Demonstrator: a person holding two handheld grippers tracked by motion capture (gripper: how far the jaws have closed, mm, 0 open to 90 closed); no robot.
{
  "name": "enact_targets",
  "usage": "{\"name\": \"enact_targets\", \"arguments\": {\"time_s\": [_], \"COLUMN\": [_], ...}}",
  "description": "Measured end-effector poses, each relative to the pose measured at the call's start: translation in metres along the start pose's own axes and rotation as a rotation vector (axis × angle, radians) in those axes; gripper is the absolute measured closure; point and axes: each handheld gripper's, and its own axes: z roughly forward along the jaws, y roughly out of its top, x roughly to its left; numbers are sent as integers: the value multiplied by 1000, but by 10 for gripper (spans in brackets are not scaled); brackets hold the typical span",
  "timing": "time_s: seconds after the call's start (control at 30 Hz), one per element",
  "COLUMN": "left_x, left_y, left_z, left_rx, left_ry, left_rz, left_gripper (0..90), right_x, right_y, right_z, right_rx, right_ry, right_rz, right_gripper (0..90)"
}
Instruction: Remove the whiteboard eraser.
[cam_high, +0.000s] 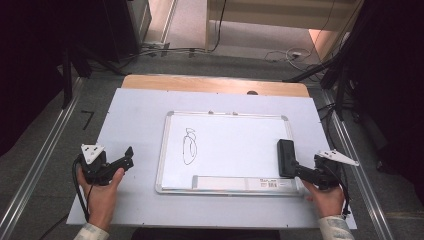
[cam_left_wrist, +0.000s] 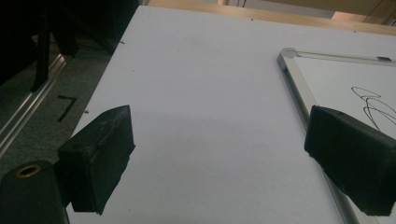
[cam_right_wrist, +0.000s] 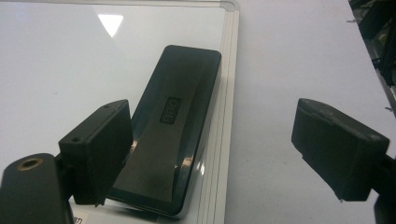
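Fingers (cam_right_wrist: 100, 154) of the right gripper (cam_right_wrist: 212, 154) stand wide apart, nothing pressed between them; the black eraser (cam_right_wrist: 175, 126) lies flat just ahead, partly behind the left-hand pad in the right gripper view, not clamped. Left gripper (cam_left_wrist: 219, 154) is released too, its pads (cam_left_wrist: 100, 156) spread over bare white sheet (cam_left_wrist: 201, 93).

High view: eraser (cam_high: 286, 157) sits on the right edge of the whiteboard (cam_high: 225, 145), against the frame, right gripper (cam_high: 296, 169) just behind it, held in the person's right hand (cam_high: 327, 197). Left gripper (cam_high: 125, 159) is off the board, near its left edge, in the left hand (cam_high: 102, 195). A looped pen scribble (cam_high: 189, 146) sits on the board's left part, well apart from the eraser; a long tray strip (cam_high: 242, 183) runs along the near edge.

Right gripper view adds an embossed label on the eraser's glossy top and the ribbed board frame (cam_right_wrist: 224, 116) beside it, eraser overlapping that frame. Left gripper view gives the board's far-left corner (cam_left_wrist: 286, 55) and part of the scribble (cam_left_wrist: 373, 105), plus a dark floor rail (cam_left_wrist: 28, 112) off the sheet's side. Whether the left pads touch the sheet, cannot tell.
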Motion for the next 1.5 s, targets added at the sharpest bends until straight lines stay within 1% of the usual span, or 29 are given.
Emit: {"name": "enact_targets", "arguments": {"time_s": [0.07,0.4,0.6,1.03,1.17,1.33,1.4,1.5], "left_x": [-1,-1,-1,0,0,1,1,1], "left_y": [0,0,-1,-1,-1,-1,-1,-2], "left_z": [1,3,2,3,4,4,4,4], "left_rx": [6,8,11,21,24,27,26,29], "left_ry": [-4,-5,-7,-8,-7,-9,-8,-11], "left_rz": [5,1,2,8,6,2,1,2], "left_gripper": [89,89,89,89,89,89,89,89], "right_x": [1,10,18,33,35,33,32,30], "right_y": [0,4,8,15,16,17,17,17], "right_z": [1,8,15,35,41,45,48,51], "right_rx": [2,15,24,46,55,65,75,86], "right_ry": [-2,-7,-6,-32,-47,-66,-70,-76], "right_rz": [-5,-21,-43,-72,-80,-75,-65,-57], "right_gripper": [112,112,112,111,111,113,118,145]}}
